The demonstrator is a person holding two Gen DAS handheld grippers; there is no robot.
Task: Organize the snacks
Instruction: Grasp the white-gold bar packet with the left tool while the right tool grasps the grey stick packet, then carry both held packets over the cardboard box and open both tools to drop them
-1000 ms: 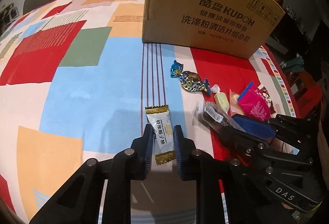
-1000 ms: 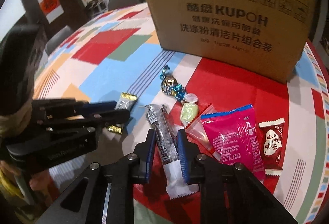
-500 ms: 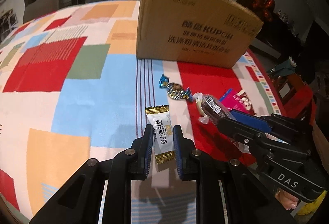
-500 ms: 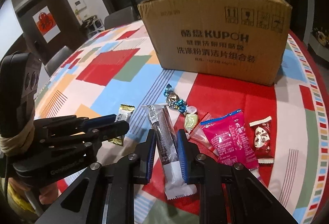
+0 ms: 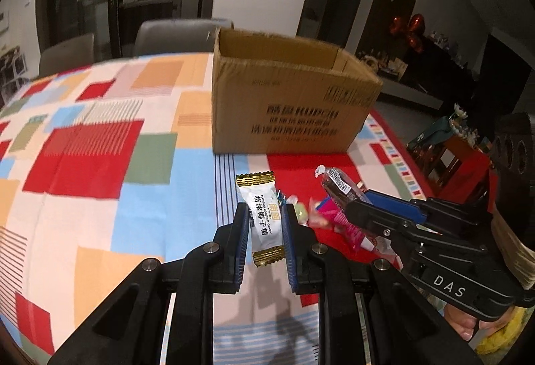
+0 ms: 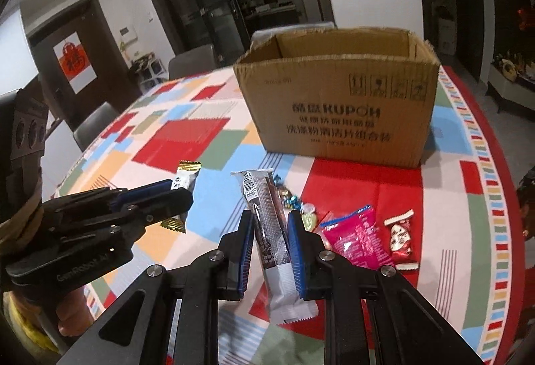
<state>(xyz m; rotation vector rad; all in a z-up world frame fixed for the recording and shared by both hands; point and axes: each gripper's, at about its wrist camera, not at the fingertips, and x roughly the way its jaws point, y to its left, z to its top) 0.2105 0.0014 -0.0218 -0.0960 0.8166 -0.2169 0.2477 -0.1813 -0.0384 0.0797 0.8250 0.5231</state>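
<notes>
My left gripper (image 5: 264,214) is shut on a white coconut candy with gold ends (image 5: 262,217) and holds it above the table. My right gripper (image 6: 269,224) is shut on a long dark snack bar with a silver end (image 6: 271,231), also lifted. An open cardboard box (image 5: 287,110) stands on the table beyond both; its open top shows in the right wrist view (image 6: 337,97). A pink packet (image 6: 357,234), a red-and-white candy (image 6: 401,234), a pale green candy (image 6: 309,217) and blue foil candies (image 6: 287,194) lie on the tablecloth.
A patchwork tablecloth (image 5: 90,147) covers the round table. Grey chairs (image 5: 177,33) stand behind it. A red side table with clutter (image 5: 451,154) is at the right. Each gripper shows in the other's view, close beside it.
Both grippers have risen from the table with their snacks, and the views now look over the box's rim into its open top.
</notes>
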